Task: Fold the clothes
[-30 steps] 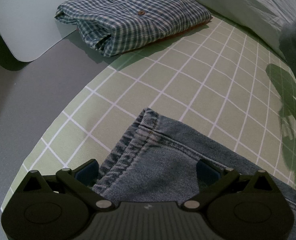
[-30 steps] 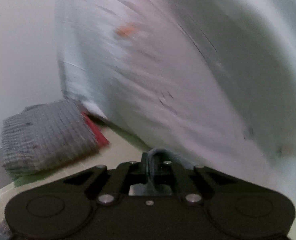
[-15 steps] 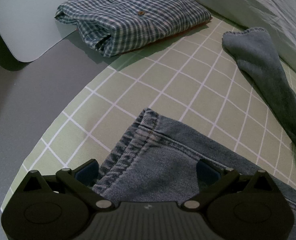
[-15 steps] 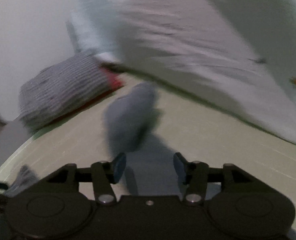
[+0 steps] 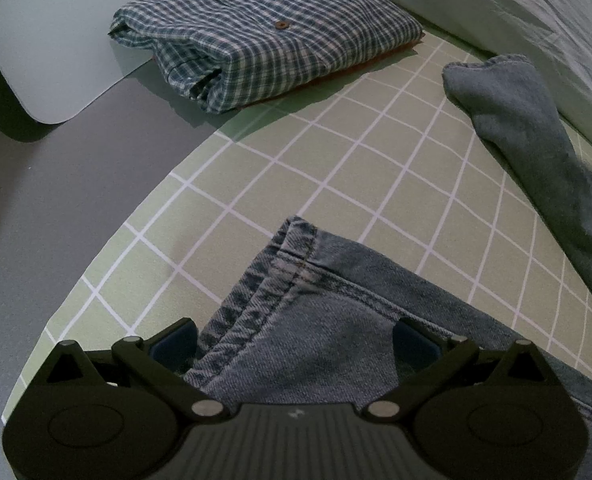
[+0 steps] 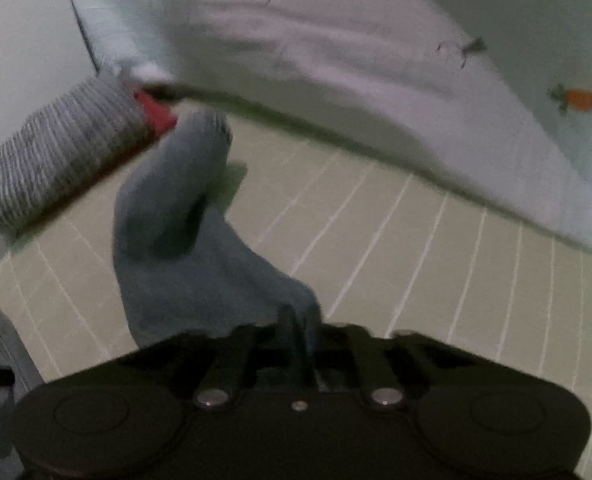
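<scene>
Blue denim jeans (image 5: 315, 320) lie on a green checked sheet (image 5: 335, 168). My left gripper (image 5: 296, 344) is open, its fingers either side of a hem corner of the jeans, low on the cloth. The other trouser leg (image 5: 535, 152) stretches along the right side. In the right wrist view my right gripper (image 6: 297, 320) is shut on that leg (image 6: 176, 208), which runs away toward the far left with its hem end raised.
A folded plaid shirt (image 5: 264, 36) sits at the far end of the sheet, also in the right wrist view (image 6: 60, 152). A white pillow (image 5: 535, 12) lines the right side. Grey surface (image 5: 56, 184) and a white board (image 5: 44, 20) lie to the left.
My right gripper let go of the trouser leg, opened, then shut on it again lower down. The leg now lies across the sheet on the right. The left gripper has not moved.
</scene>
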Motion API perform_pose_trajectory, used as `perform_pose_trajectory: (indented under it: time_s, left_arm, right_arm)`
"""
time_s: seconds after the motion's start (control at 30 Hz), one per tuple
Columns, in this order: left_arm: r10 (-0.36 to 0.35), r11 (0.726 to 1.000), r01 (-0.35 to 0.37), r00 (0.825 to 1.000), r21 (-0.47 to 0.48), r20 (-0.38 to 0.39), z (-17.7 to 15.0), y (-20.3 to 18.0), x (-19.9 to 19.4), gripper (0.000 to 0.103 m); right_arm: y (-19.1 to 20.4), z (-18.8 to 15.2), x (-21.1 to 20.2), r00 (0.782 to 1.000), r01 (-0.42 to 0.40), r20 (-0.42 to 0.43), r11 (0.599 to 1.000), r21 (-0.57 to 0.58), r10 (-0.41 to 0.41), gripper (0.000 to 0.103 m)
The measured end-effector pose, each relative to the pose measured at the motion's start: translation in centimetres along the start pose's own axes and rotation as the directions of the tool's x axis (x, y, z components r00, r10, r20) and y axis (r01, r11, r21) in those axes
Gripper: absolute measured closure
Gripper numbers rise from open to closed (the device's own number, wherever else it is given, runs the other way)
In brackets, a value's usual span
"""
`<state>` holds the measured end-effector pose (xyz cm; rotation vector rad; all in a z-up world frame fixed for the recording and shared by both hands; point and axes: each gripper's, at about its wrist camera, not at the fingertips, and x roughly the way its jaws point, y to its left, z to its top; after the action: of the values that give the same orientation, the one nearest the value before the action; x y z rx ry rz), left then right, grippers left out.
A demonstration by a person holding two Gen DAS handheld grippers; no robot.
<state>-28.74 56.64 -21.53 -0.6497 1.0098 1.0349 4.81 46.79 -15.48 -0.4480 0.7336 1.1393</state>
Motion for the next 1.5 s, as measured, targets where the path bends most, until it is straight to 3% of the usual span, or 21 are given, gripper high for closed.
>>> perform_pose_trajectory:
  time_s: [0.07, 0.13, 0.2, 0.23, 0.3, 0.37, 0.43, 0.53, 0.57, 0.63, 0.7, 0.87, 1.0, 1.17, 1.23, 1.27, 1.3, 1.37, 1.4, 1.47, 1.5]
  left_arm:
    - [0.000, 1.000, 0.000, 1.000, 0.000, 0.001, 0.0, 0.0, 0.0, 0.000]
    - [0.001, 1.000, -0.001, 1.000, -0.002, 0.002, -0.1, 0.0, 0.0, 0.000]
    - [0.002, 1.000, -0.002, 1.000, -0.003, 0.004, -0.1, -0.1, 0.0, 0.000]
    - [0.002, 1.000, -0.002, 1.000, -0.003, 0.004, -0.1, -0.1, 0.0, 0.000]
    - [0.002, 1.000, -0.002, 1.000, -0.003, 0.003, -0.1, -0.1, 0.0, 0.000]
    - [0.002, 1.000, -0.002, 1.000, -0.002, 0.002, -0.1, -0.1, 0.0, 0.000]
    - [0.002, 1.000, -0.002, 1.000, -0.001, 0.003, -0.1, -0.1, 0.0, 0.000]
    - [0.002, 1.000, -0.002, 1.000, -0.003, 0.007, -0.2, -0.1, 0.0, 0.000]
    - [0.003, 1.000, -0.003, 1.000, -0.004, 0.009, -0.3, -0.1, -0.1, 0.000]
    - [0.003, 1.000, -0.003, 1.000, -0.005, 0.007, -0.2, -0.1, 0.0, 0.000]
    - [0.003, 1.000, -0.003, 1.000, -0.005, 0.007, -0.2, -0.1, 0.0, 0.000]
    - [0.003, 1.000, -0.003, 1.000, -0.004, 0.008, -0.2, -0.1, 0.0, 0.000]
    - [0.002, 1.000, -0.002, 1.000, -0.003, 0.007, -0.2, 0.0, 0.0, 0.000]
    - [0.002, 1.000, -0.002, 1.000, -0.003, 0.003, -0.1, -0.1, 0.0, 0.000]
    - [0.002, 1.000, -0.002, 1.000, -0.003, 0.002, -0.1, -0.1, 0.0, 0.000]
    - [0.001, 1.000, -0.001, 1.000, -0.003, 0.001, -0.1, -0.1, 0.0, 0.000]
    - [0.001, 1.000, -0.001, 1.000, -0.003, 0.001, -0.1, -0.1, 0.0, 0.000]
    - [0.000, 1.000, 0.000, 1.000, -0.003, 0.002, -0.2, 0.0, 0.0, 0.000]
    - [0.000, 1.000, 0.000, 1.000, -0.003, 0.002, -0.2, 0.0, 0.0, 0.000]
    - [0.001, 1.000, -0.001, 1.000, -0.004, 0.002, -0.2, 0.0, 0.0, 0.000]
    - [0.001, 1.000, -0.001, 1.000, -0.004, 0.001, -0.2, 0.0, 0.0, 0.000]
  right_arm:
    - [0.2, 1.1, -1.6, 0.994, 0.062, 0.093, 0.998, 0.005, -0.062, 0.099]
    - [1.2, 2.2, -4.3, 0.972, 0.108, 0.212, 0.994, -0.027, -0.100, 0.099]
    - [2.4, 2.8, -7.4, 0.942, 0.088, 0.329, 0.994, -0.065, -0.062, 0.101]
    - [3.1, 2.5, -8.1, 0.941, 0.047, 0.338, 0.994, -0.095, -0.012, 0.102]
    - [4.4, 1.4, -8.3, 0.951, -0.041, 0.297, 0.988, -0.151, 0.085, 0.103]
    - [5.6, -0.7, -6.1, 0.974, -0.118, 0.172, 0.979, -0.166, 0.147, 0.103]
    - [6.2, -3.3, -2.9, 0.989, -0.145, 0.013, 0.980, -0.136, 0.148, 0.103]
    - [5.5, -5.2, -2.4, 0.990, -0.136, -0.046, 0.990, -0.038, 0.135, 0.101]
    - [4.9, -5.2, -2.9, 0.991, -0.133, -0.031, 0.991, -0.008, 0.133, 0.098]
    - [3.9, -4.3, -3.8, 0.995, -0.094, 0.021, 0.995, 0.011, 0.094, 0.075]
    - [2.8, -3.1, -4.2, 0.997, -0.053, 0.066, 0.998, 0.031, 0.051, 0.066]
    - [-1.5, -1.4, -3.8, 0.995, -0.051, 0.094, 0.969, 0.243, 0.029, 0.063]
    - [-3.2, 0.0, -4.1, 0.985, -0.075, 0.174, 0.927, 0.368, 0.011, 0.051]
    - [-4.7, 1.1, -4.0, 0.978, -0.062, 0.206, 0.912, 0.405, -0.025, 0.035]
    - [-6.0, 1.1, -2.0, 0.992, -0.094, 0.121, 0.882, 0.461, 0.043, 0.024]
    - [-6.8, 0.8, -0.6, 0.991, -0.131, 0.082, 0.846, 0.517, 0.103, 0.024]
    - [-7.6, 0.4, 0.9, 0.984, -0.168, 0.049, 0.798, 0.579, 0.171, 0.024]
    - [-9.1, -0.8, 3.6, 0.965, -0.204, 0.037, 0.654, 0.729, 0.259, 0.024]
    - [-9.3, -0.5, 3.5, 0.962, -0.222, 0.057, 0.638, 0.738, 0.268, 0.023]
    - [-9.4, 0.6, 2.7, 0.958, -0.260, 0.107, 0.643, 0.720, 0.267, 0.027]
    - [-9.4, 1.2, 2.3, 0.955, -0.279, 0.132, 0.646, 0.710, 0.267, 0.048]
